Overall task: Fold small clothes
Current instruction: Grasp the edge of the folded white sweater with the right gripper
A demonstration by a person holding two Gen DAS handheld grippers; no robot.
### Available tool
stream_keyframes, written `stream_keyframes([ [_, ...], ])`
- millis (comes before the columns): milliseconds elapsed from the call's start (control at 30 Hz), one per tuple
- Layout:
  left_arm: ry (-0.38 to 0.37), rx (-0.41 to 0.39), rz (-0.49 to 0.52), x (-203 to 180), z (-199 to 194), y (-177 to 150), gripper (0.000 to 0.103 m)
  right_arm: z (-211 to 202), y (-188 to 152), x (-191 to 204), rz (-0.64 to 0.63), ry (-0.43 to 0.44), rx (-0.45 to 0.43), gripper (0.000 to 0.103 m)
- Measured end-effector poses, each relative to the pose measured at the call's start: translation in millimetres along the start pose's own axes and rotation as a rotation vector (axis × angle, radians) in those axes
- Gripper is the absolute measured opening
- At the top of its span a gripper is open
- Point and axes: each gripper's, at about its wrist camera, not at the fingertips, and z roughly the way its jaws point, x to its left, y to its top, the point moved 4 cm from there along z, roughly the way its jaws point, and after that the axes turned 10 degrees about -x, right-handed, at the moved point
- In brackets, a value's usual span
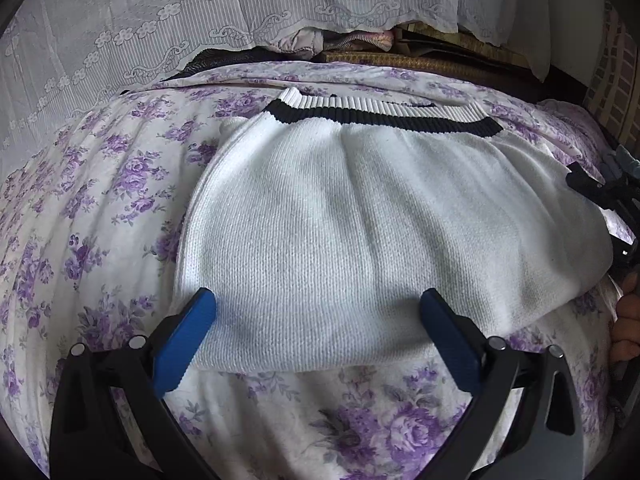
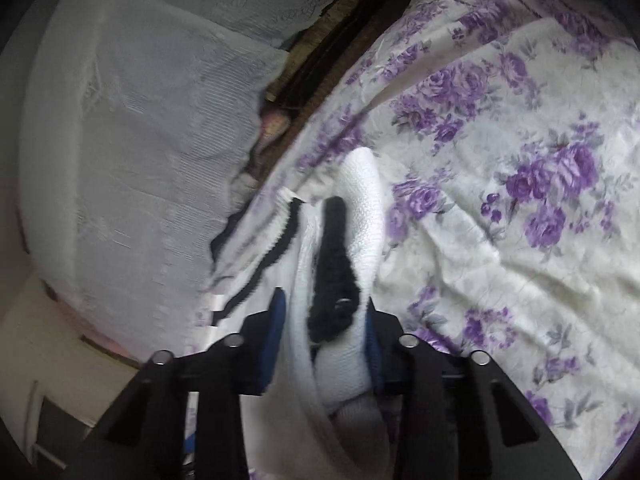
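White knit sweater [image 1: 360,216] with black-and-white ribbed band [image 1: 384,114] lies mid-bed on the purple floral bedsheet [image 1: 100,208], band toward the far edge by the lace curtain [image 1: 120,40]. Left gripper [image 1: 318,336] spread wide, blue fingers [image 1: 186,344] over the near hem, holding nothing. Right gripper [image 2: 326,344] clamped on a bunched sweater fold at its right side.

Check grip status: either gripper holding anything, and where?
Right gripper is shut on the white knit sweater, pinching a bunched edge with black trim. Left gripper is open over it, holding nothing.
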Motion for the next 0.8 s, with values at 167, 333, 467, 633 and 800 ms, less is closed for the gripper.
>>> stream_keyframes([
  [167,-0.006,-0.011,-0.032,4,-2,2,0.099,14,-3,1,-0.044,-0.067,0.028,0.039],
  [333,0.012,-0.039,-0.072,12,-4,10,0.099,25,2,1,-0.047,-0.104,0.018,0.034],
  [467,0.015,0.009,-0.08,14,7,7,0.099,22,3,3,-0.062,-0.087,-0.003,0.029],
  [633,0.04,-0.018,-0.04,16,1,14,0.099,10,1,30,-0.204,-0.095,-0.057,0.027],
  [800,0.18,-0.066,0.097,39,-4,30,0.099,6,-6,61,-0.347,-0.137,-0.065,0.025],
])
